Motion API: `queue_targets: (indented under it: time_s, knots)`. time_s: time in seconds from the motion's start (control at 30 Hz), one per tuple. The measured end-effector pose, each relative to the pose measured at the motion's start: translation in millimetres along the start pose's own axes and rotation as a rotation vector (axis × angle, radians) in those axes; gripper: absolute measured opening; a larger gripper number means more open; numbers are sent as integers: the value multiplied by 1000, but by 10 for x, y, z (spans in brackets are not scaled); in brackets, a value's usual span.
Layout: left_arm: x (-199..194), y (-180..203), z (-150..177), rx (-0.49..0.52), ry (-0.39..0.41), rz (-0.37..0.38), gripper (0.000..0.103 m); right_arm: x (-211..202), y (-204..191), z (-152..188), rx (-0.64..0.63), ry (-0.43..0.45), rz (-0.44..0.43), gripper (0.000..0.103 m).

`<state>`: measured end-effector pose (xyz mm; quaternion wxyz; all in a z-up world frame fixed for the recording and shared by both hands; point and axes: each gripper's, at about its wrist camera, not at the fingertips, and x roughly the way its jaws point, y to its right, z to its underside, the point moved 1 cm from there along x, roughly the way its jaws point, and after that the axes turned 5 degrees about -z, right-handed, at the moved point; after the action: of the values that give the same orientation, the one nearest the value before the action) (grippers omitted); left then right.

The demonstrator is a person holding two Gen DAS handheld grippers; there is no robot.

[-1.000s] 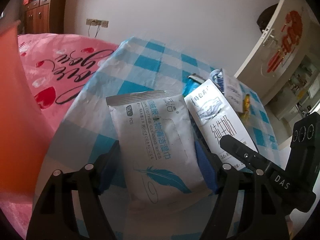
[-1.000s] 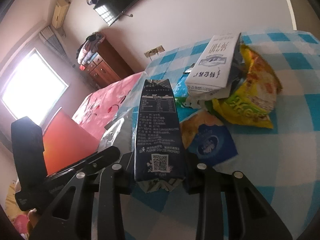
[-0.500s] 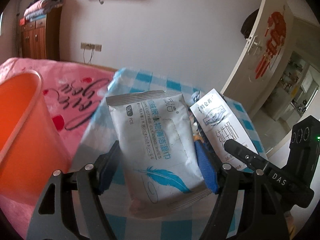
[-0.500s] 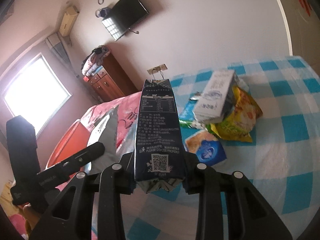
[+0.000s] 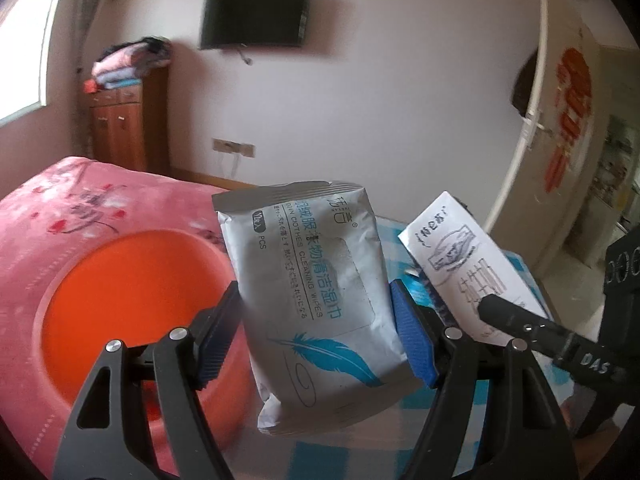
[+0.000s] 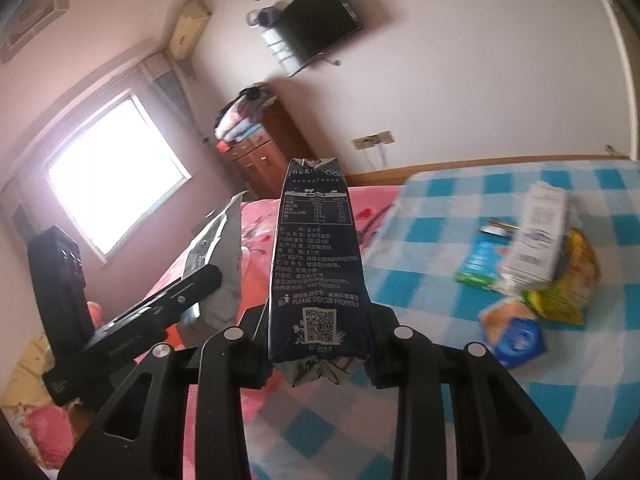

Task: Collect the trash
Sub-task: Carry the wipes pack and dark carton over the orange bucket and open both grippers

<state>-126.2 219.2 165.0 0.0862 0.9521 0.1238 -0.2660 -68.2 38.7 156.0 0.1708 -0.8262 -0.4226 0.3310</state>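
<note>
My left gripper point(image 5: 316, 340) is shut on a grey wet-wipes pack point(image 5: 312, 280) with a blue feather, held up just right of an orange bin point(image 5: 132, 312) that stands by the pink bed. My right gripper point(image 6: 318, 344) is shut on a dark milk carton point(image 6: 316, 264), held in the air to the right of the left gripper point(image 6: 152, 312). That carton's white face shows in the left wrist view point(image 5: 464, 264). More trash lies on the checked table: a white carton point(image 6: 536, 236), a yellow snack bag point(image 6: 568, 284) and a blue packet point(image 6: 516, 340).
The blue-and-white checked table point(image 6: 440, 380) lies below and to the right. A pink bed point(image 5: 60, 208) sits behind the bin. A wooden dresser point(image 5: 124, 128) and a wall TV point(image 5: 256, 16) stand at the far wall. A white door point(image 5: 532, 128) is on the right.
Both grippers have lifted their items off the table and swung left. The orange bin has come into full view under the wipes pack.
</note>
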Motion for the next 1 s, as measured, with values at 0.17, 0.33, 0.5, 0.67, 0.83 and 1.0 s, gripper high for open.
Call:
queue_targets:
  time_s: [0.17,0.33,0.5,0.67,0.83,1.0]
  knots:
    - [-122,-380,-99,-23,40,-95,73,304,-408,-106,-46,-45,-68,35]
    - [-168,-746,-100,-45,59,-203,73,706,-855,-133,-94,-110,-129,35]
    - [-142,-1074,-32,-81,42,-275,74,1086,-1153,-120,-108,-171,-173,35]
    - [-49,-1314,37,-113,0,-310,75,1415,-1291,-41,-102,-230,-169,36]
    - [71,-1382,137,-132,-51,-321,78,1592,-1196,48,-74,-270,-138,45]
    - [103,-1373,118,-109,-41,-366,89,1427,-1032,26,-33,-216,-120,73]
